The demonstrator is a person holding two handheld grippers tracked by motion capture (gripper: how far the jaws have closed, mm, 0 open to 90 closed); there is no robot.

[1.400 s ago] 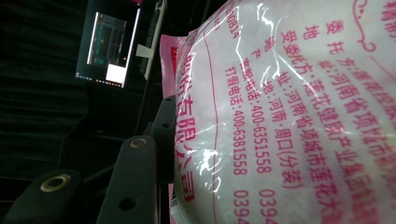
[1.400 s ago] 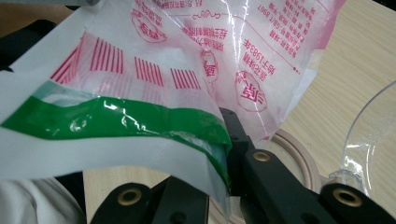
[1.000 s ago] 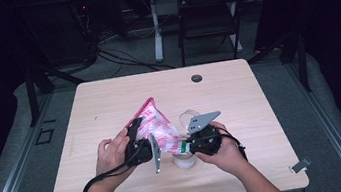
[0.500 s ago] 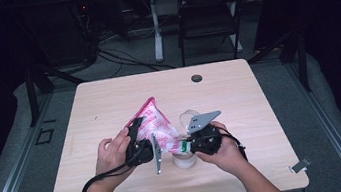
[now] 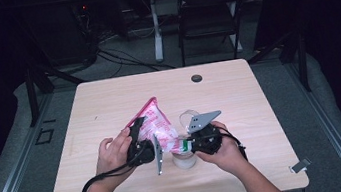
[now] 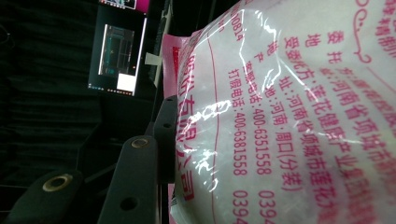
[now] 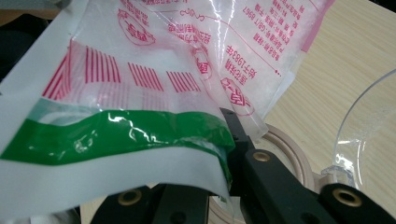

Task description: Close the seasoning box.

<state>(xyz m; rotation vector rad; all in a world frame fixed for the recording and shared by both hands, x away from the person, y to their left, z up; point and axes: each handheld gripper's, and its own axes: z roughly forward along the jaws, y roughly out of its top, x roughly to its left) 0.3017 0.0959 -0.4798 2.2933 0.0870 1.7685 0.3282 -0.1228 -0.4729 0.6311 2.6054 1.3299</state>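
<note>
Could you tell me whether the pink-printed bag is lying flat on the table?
No, the bag is lifted at a slant between the left gripper and right gripper.

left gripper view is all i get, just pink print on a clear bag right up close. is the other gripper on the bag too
Observer: Yes. The right gripper is clamped on the bag at its end with the green and white strip.
Operator: ok whats under that end
Observer: A round open jar stands on the table right below it; the right gripper view shows its rim just past the strip.
Operator: is the bag level or tipped
Observer: Tipped. In the high view its far pink corner points up and away, and the clamped end hangs low over the jar.
</note>
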